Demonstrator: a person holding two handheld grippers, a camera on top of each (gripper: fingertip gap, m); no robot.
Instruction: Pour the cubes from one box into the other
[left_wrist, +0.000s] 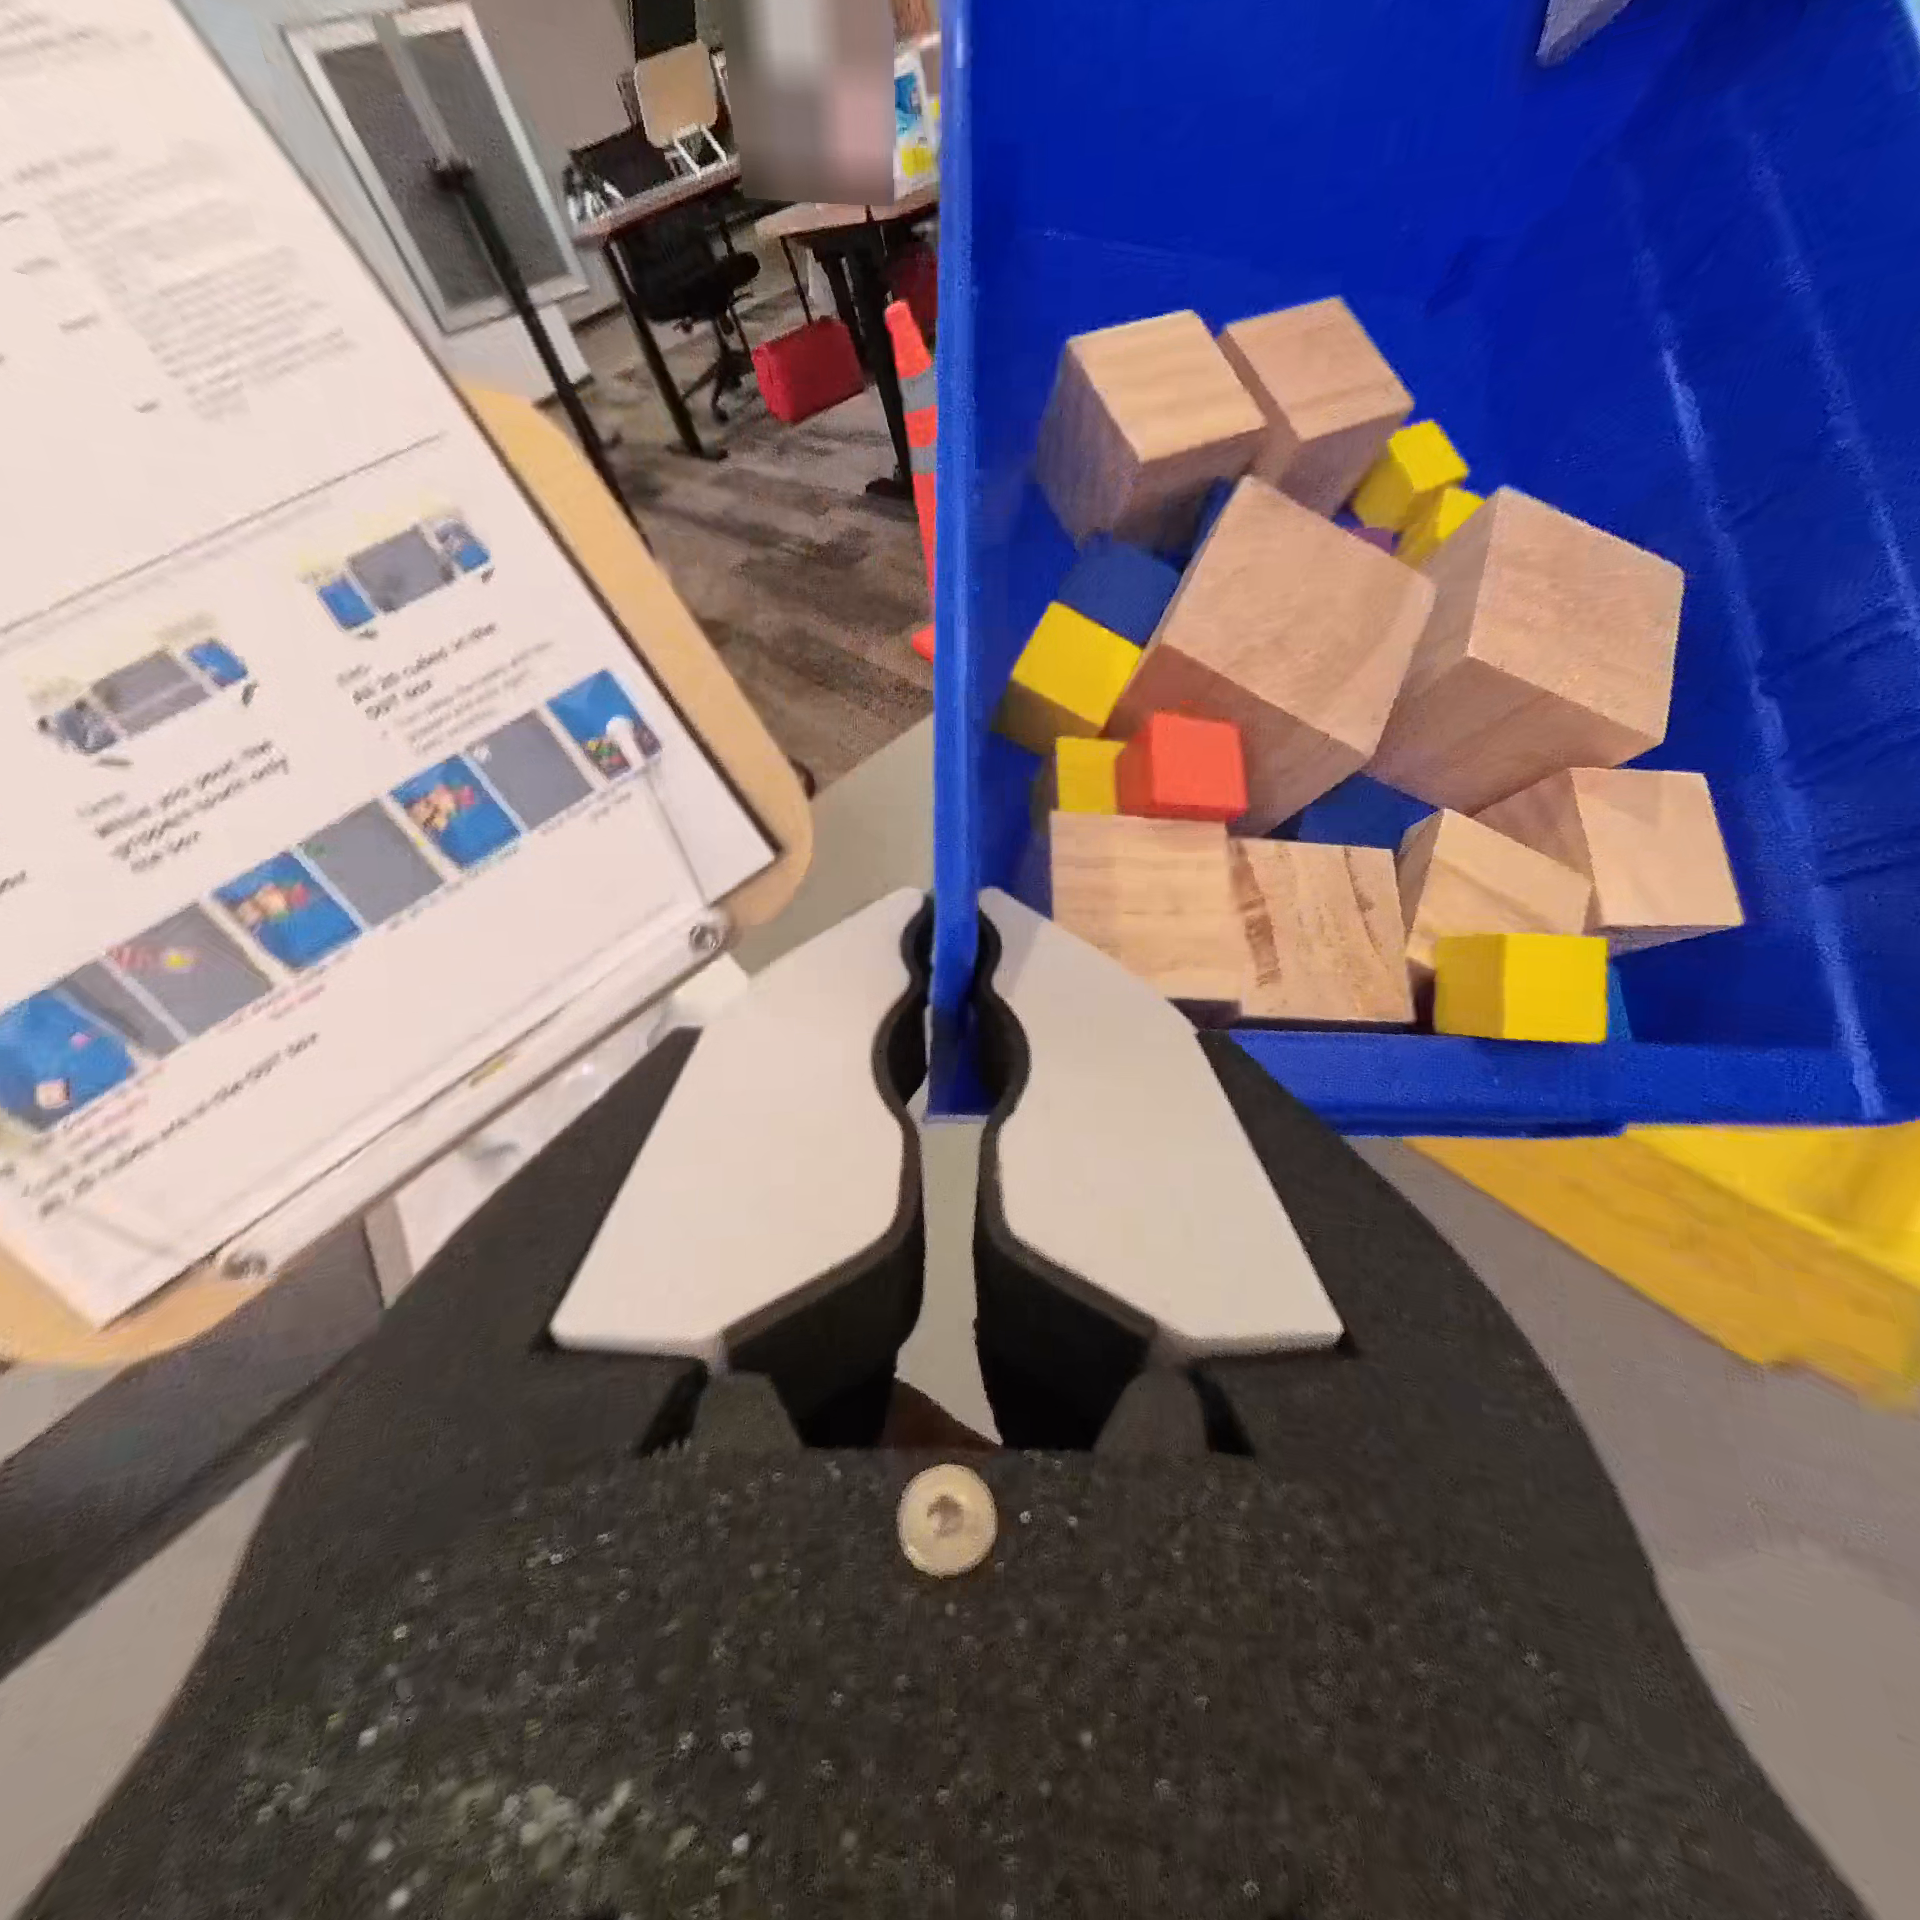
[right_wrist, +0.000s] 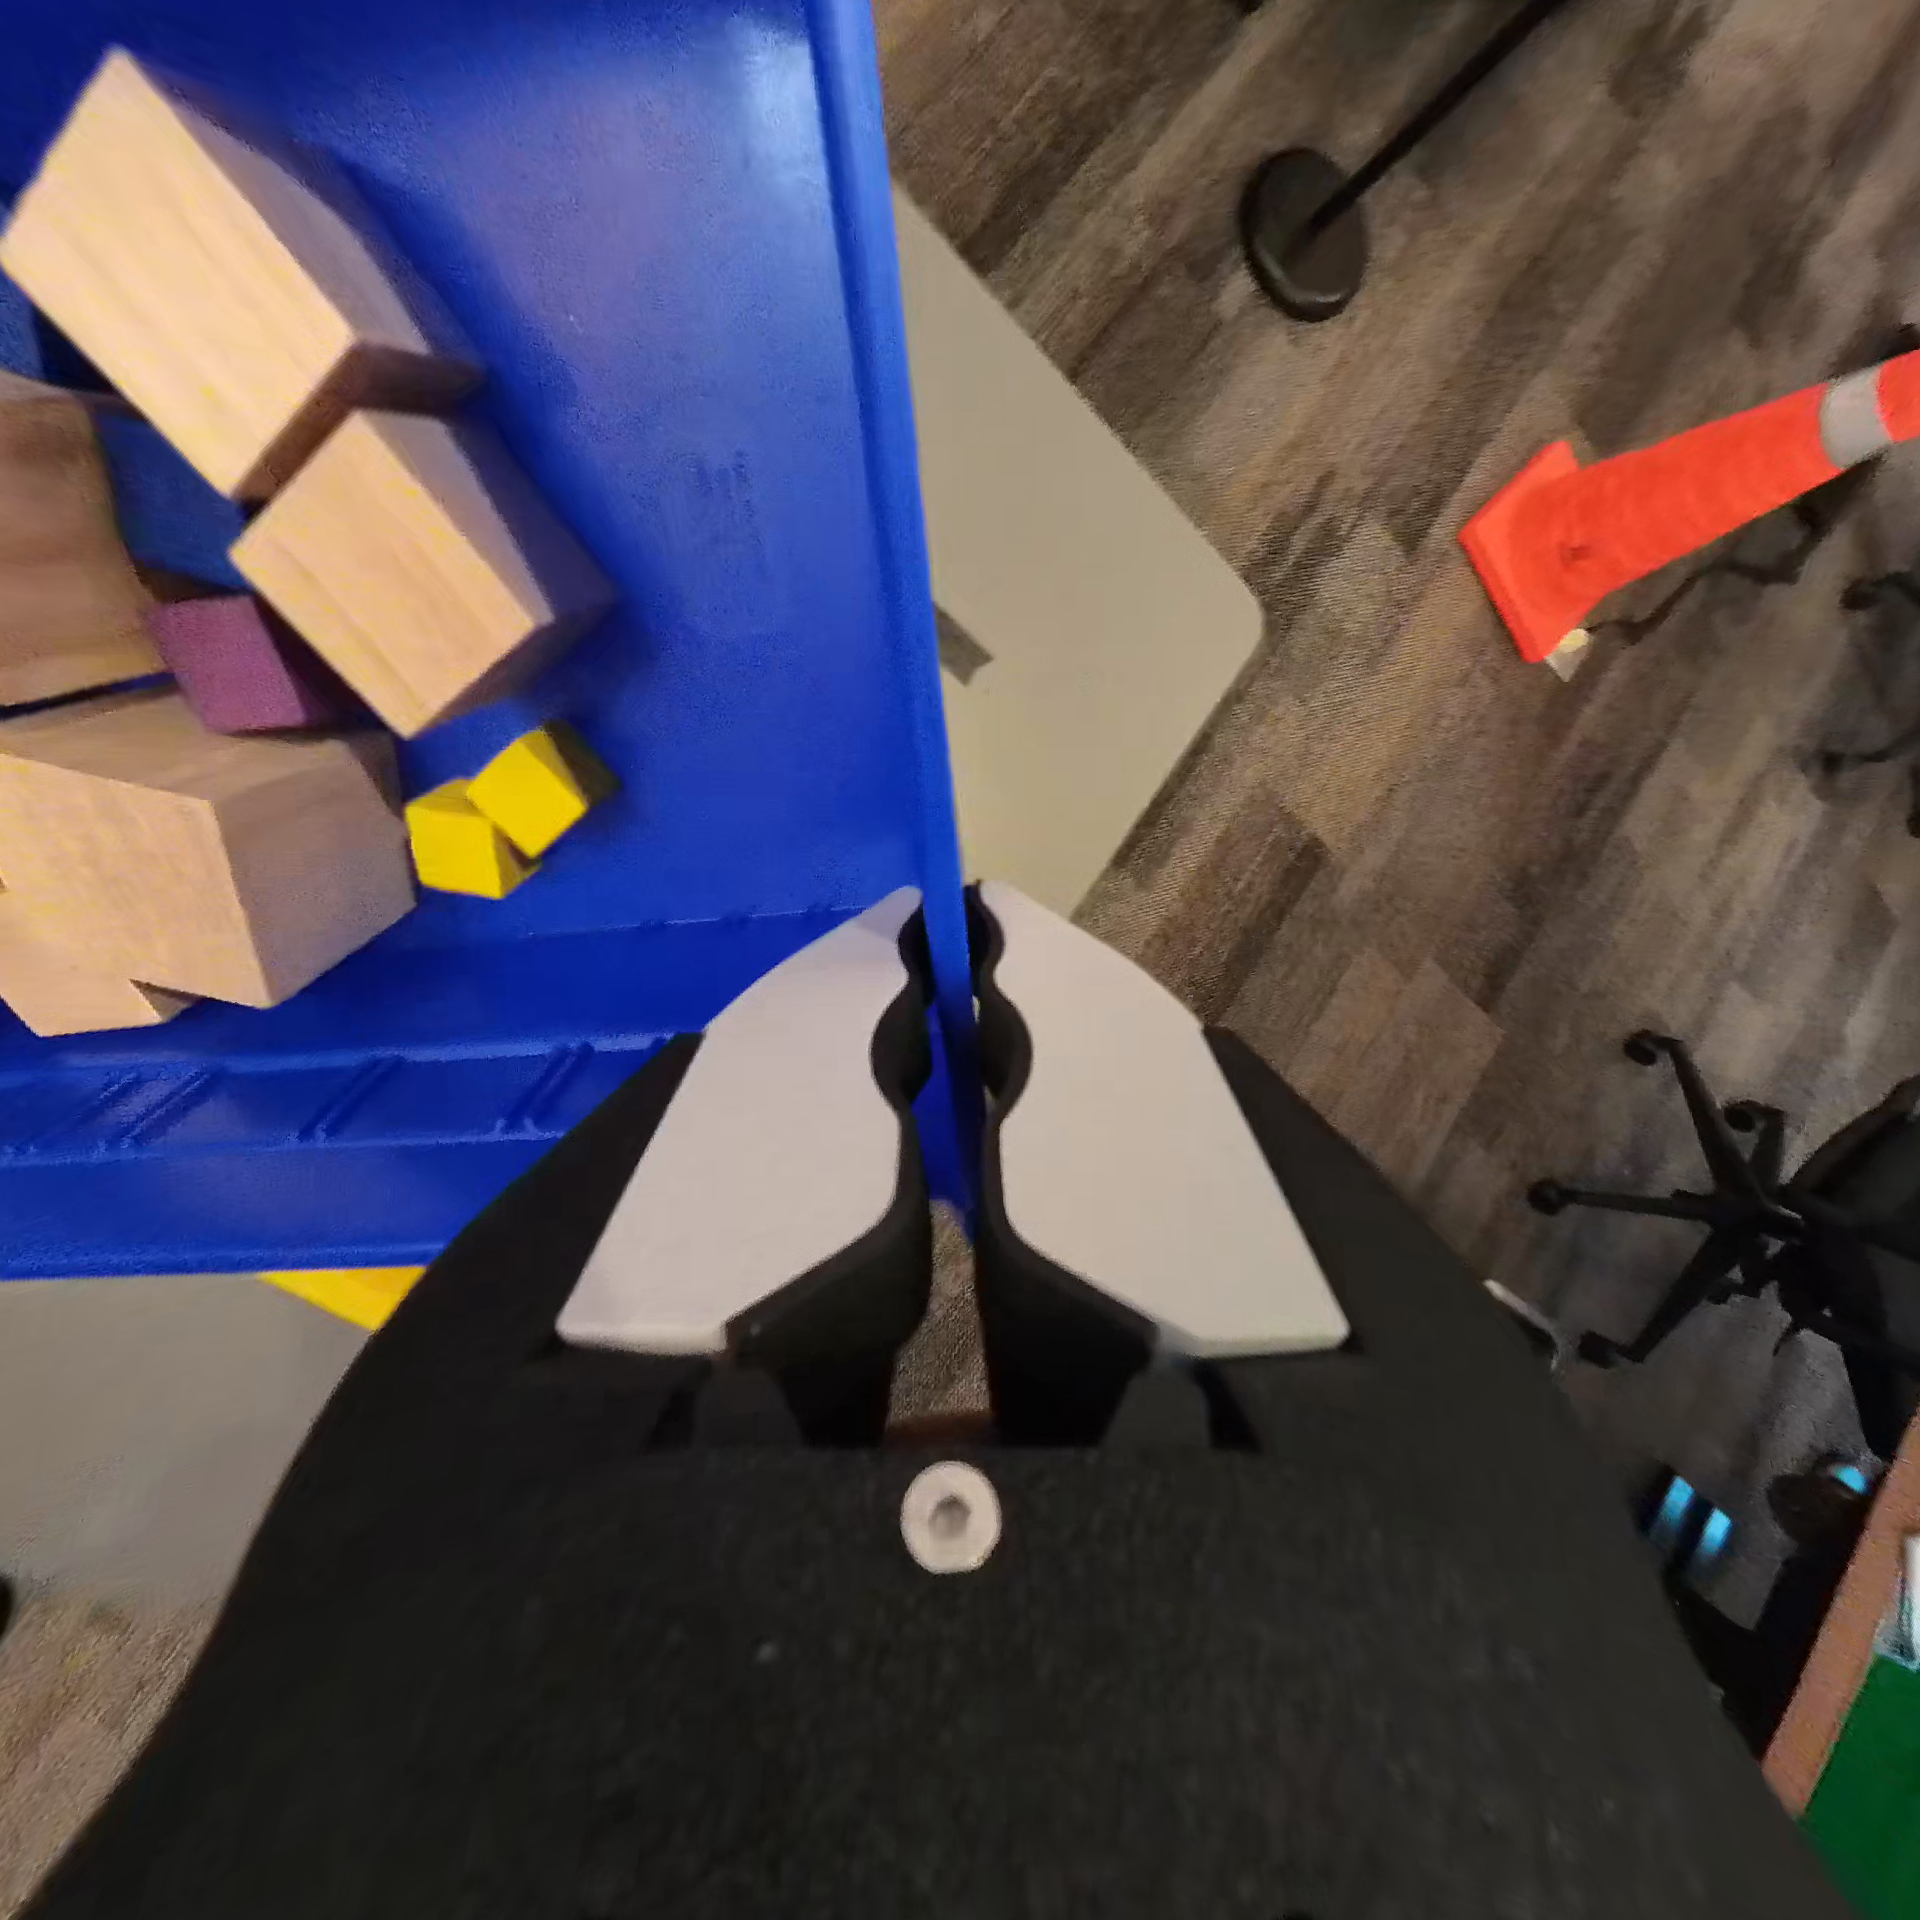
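The left gripper (left_wrist: 951, 997) is pinching the left side wall of the blue box (left_wrist: 1455, 208), jaws narrow on the thin plastic. The right gripper (right_wrist: 948, 997) is clamping the opposite wall the same way, so the box is hanging between the 2, tilted. Inside it, the cubes (left_wrist: 1340, 686), plain wood with smaller yellow, orange, blue and purple ones, are piling against the wall nearest the grippers. Just below the blue box, a yellow box (left_wrist: 1714, 1236) is showing, probably the receiver. An instruction board (left_wrist: 260, 623) is standing left of the blue box, and an orange cone (right_wrist: 1662, 499) is lying beyond it on the floor, neither in the way.
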